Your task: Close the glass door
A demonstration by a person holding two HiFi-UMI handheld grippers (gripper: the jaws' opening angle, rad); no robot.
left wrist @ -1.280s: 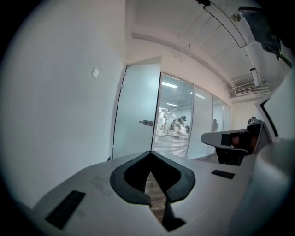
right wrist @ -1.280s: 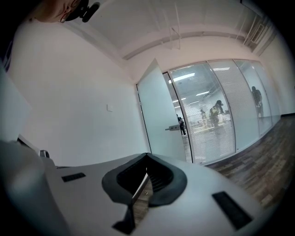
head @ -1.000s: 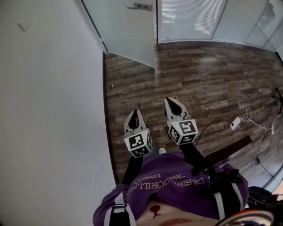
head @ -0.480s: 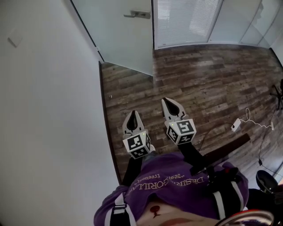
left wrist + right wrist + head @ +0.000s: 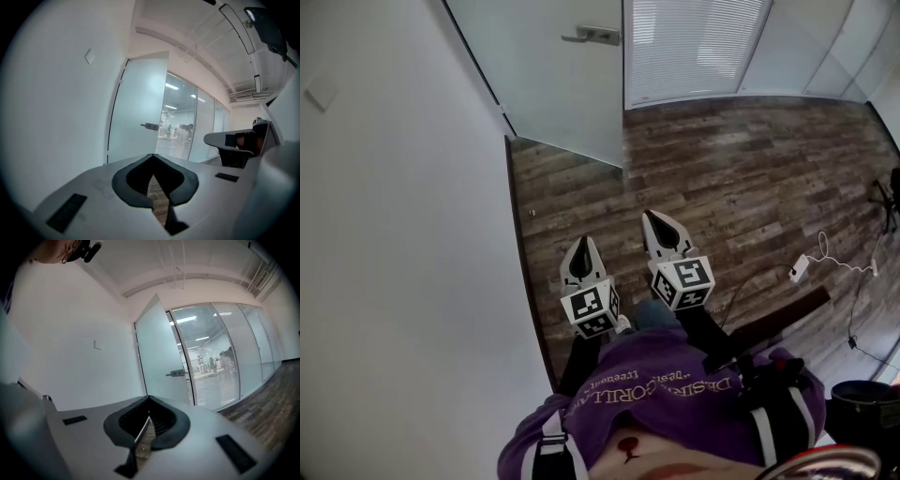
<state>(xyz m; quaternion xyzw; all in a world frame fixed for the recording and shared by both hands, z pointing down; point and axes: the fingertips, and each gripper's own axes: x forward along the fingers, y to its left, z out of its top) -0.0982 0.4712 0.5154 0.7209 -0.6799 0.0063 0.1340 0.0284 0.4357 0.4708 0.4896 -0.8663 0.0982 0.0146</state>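
Note:
The frosted glass door stands open at the top of the head view, swung out from the white wall, with a metal lever handle near its free edge. My left gripper and right gripper are side by side over the wood floor, well short of the door, both shut and holding nothing. The left gripper view looks past that gripper's closed tips at the door and handle. From the right gripper, the door and handle lie straight ahead.
A white wall runs along the left. Glass partitions with blinds stand behind the door. A white power adapter with cable lies on the floor at right. A small door stop sits near the wall.
The person has walked toward the door. The door and its handle sit lower and nearer in the head view. Both grippers kept their places side by side and stayed shut.

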